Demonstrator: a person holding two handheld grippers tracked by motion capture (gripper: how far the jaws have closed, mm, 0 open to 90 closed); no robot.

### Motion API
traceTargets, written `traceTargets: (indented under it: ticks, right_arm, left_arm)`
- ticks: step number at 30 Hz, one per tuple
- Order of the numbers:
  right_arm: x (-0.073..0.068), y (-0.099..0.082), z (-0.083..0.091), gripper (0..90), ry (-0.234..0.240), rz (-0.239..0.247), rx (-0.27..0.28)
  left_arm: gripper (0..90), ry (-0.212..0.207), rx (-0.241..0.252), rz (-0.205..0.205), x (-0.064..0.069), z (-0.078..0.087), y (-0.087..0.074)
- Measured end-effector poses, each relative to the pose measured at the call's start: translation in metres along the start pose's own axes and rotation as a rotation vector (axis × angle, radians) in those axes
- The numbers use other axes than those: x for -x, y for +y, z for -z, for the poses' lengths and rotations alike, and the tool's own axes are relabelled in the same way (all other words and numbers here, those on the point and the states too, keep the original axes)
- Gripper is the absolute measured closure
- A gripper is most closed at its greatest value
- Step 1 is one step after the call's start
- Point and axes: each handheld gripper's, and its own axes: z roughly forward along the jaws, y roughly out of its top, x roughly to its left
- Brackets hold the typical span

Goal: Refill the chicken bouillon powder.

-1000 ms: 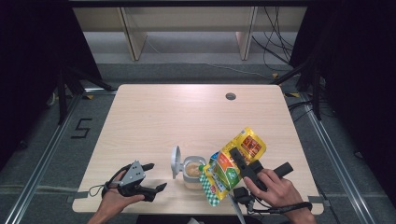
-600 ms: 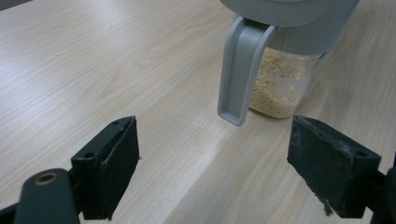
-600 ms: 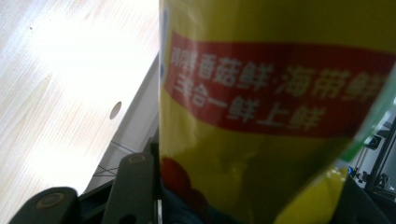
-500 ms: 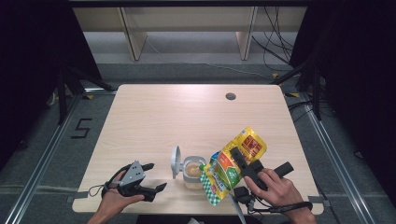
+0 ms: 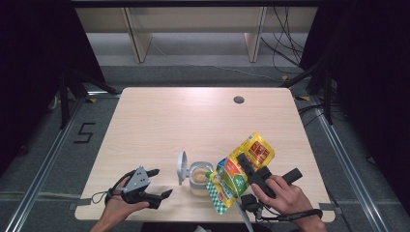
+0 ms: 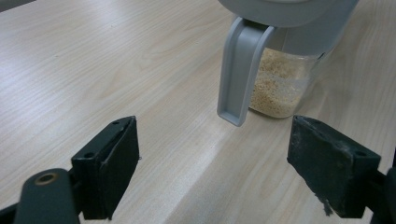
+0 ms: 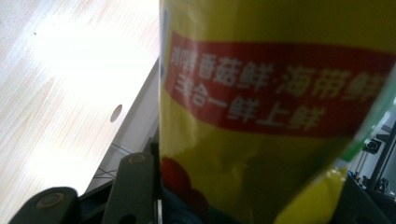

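Yellow pouch [image 7: 280, 93] — red band, white Chinese characters

Left gripper [image 5: 157, 186] fingers apart, right gripper [image 5: 241, 164] fingers clamped.

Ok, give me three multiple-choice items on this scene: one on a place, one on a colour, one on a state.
1. Where is the jar?
A. between the two hands
B. by the table's round hole
C. on the floor

2. What is the main colour of the pouch?
A. blue
B. yellow
C. white

3. How are the left gripper jaws?
A. shut on the jar
C. shut on the pouch
B. open, nothing between

Answers: 1 A, it stands near the front edge between them; 2 B, yellow with red and green print; 3 B, bare table shows between its jaws.
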Motion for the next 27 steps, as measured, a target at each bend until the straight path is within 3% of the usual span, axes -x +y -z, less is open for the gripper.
traceTargets:
  ticks: [4,5,7,11,13,15,22,26,27]
  right_arm:
    - [0.0003,-0.0004,0.0003,56.8,0.001,0.005,-0.004]
    - [-0.0015,-0.0008,0.0006,56.8,0.007,-0.018,-0.012]
    - [0.0005,-0.0004,-0.0001,56.8,0.001,0.010,-0.005]
    - [0.0005,-0.0004,-0.0003,56.8,0.000,0.009,-0.004]
    - [0.0004,-0.0003,0.0000,56.8,0.001,0.008,-0.004]
    - [0.0001,-0.0006,0.0000,57.0,0.003,0.005,-0.004]
    - [-0.0001,-0.0012,0.0000,57.8,0.005,0.002,-0.006]
    - [-0.0006,-0.0015,-0.0004,58.6,0.009,-0.006,-0.004]
    - [-0.0029,-0.0020,0.0000,58.8,0.013,-0.036,-0.011]
  left_arm:
    - [16.3,0.000,0.000,-0.011,-0.0006,0.0002,0.0001]
    - [16.3,0.000,0.000,-0.001,-0.0001,-0.0001,0.0000]
    - [16.3,-0.002,-0.002,-0.003,-0.0003,-0.0002,-0.0001]
    - [16.3,-0.001,0.002,0.001,0.0001,-0.0003,-0.0002]
    - [16.3,0.000,-0.002,-0.026,-0.0013,0.0005,0.0003]
    - [16.3,-0.001,0.002,-0.010,-0.0005,0.0001,0.0001]
    - [16.3,0.000,-0.002,-0.019,-0.0009,0.0003,0.0003]
    - [16.3,0.001,-0.002,-0.014,-0.0007,0.0002,0.0001]
    - [16.3,0.000,-0.002,-0.023,-0.0010,0.0005,0.0003]
